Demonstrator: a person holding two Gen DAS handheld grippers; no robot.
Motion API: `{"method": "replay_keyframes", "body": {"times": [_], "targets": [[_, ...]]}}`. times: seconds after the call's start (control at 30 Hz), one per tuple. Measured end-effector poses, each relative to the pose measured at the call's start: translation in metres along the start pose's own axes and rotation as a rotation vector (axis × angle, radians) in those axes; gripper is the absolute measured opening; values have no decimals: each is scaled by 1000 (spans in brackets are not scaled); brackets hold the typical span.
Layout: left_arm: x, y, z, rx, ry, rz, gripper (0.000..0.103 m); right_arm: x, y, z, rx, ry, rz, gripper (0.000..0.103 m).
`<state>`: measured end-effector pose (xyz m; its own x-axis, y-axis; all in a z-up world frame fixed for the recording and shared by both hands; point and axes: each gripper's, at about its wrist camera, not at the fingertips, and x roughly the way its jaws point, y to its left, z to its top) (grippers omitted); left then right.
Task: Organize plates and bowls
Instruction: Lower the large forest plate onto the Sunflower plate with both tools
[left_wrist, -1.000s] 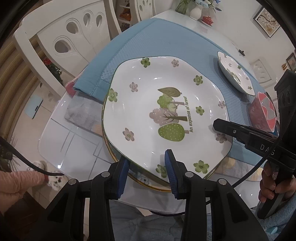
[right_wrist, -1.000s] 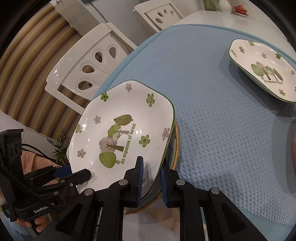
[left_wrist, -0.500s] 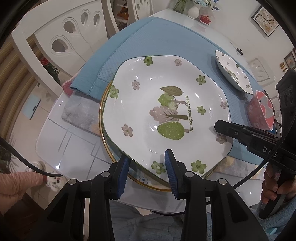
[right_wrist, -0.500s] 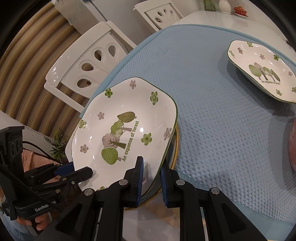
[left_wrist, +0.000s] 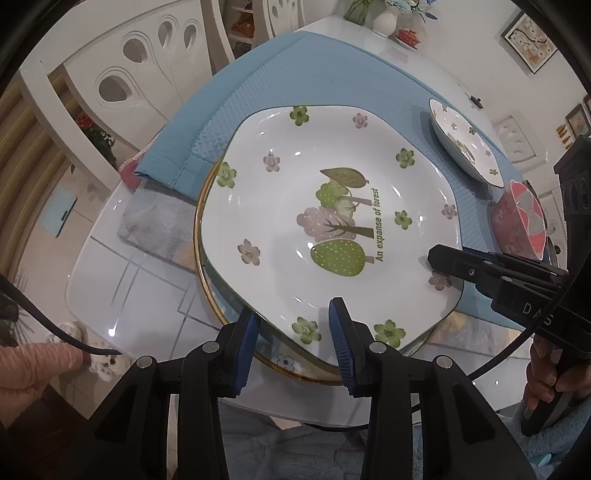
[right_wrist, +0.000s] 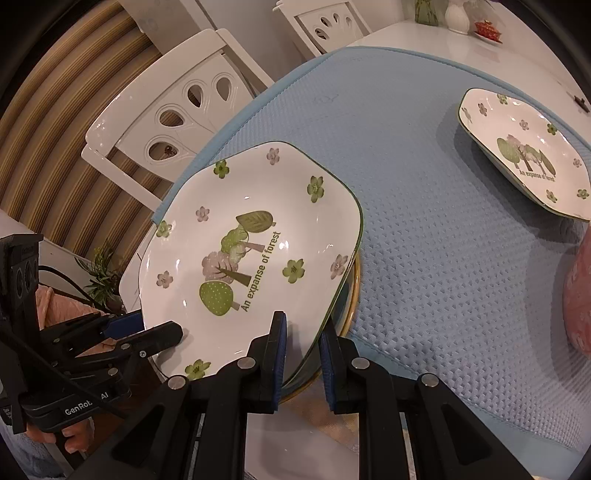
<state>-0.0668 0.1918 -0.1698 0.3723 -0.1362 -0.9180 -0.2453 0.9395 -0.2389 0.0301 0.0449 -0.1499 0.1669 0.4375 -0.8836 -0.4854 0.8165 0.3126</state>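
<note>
Right gripper (right_wrist: 302, 341) clamps tree plate (right_wrist: 251, 258) rim; left gripper (left_wrist: 293, 332) straddles it.

- The near plate (left_wrist: 332, 206) read "An expanse of forest".
- The far plate (right_wrist: 524, 155) bore the same words.
- The left gripper (right_wrist: 144, 332) body showed "GenRob".
- The right gripper (left_wrist: 443, 258) body showed "DAS".

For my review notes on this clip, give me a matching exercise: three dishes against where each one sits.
Things:
1. tree-print plate
2. gold-rimmed plate
3. red bowl

Places:
A. on the blue mat, beside a second tree-print dish
B. underneath another plate, at the table's near edge
C. rim pinched by the right gripper

Pairs: 1-C, 2-B, 3-A
</note>
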Motion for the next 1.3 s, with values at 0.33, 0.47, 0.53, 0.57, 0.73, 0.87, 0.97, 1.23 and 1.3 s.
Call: {"method": "replay_keyframes", "body": {"times": [0.33, 0.47, 0.53, 0.57, 0.73, 0.87, 0.97, 1.23, 1.3], "targets": [[1, 0, -1, 6, 2, -12, 35, 1, 2, -1, -14, 11, -17, 17], [1, 1, -1, 9, 2, -15, 35, 2, 3, -1, -14, 17, -21, 17], [1, 1, -1, 9, 2, -14, 36, 3, 4, -1, -14, 18, -20, 18], [1, 0, -1, 10, 1, -13, 36, 3, 4, -1, -16, 21, -19, 18], [1, 0, -2, 12, -1, -13, 36, 3, 7, -2, -36, 30, -22, 19], [1, 0, -2, 13, -1, -11, 36, 3, 7, -2, -39, 31, -22, 19], [1, -1, -3, 18, 2, -4, 37, 3, 8, -2, -45, 34, -26, 19], [0, -1, -2, 24, 7, 3, 37, 3, 10, -4, -63, 49, -37, 20], [0, -1, -2, 25, 8, 3, 37, 2, 11, -4, -67, 54, -41, 20]]}}
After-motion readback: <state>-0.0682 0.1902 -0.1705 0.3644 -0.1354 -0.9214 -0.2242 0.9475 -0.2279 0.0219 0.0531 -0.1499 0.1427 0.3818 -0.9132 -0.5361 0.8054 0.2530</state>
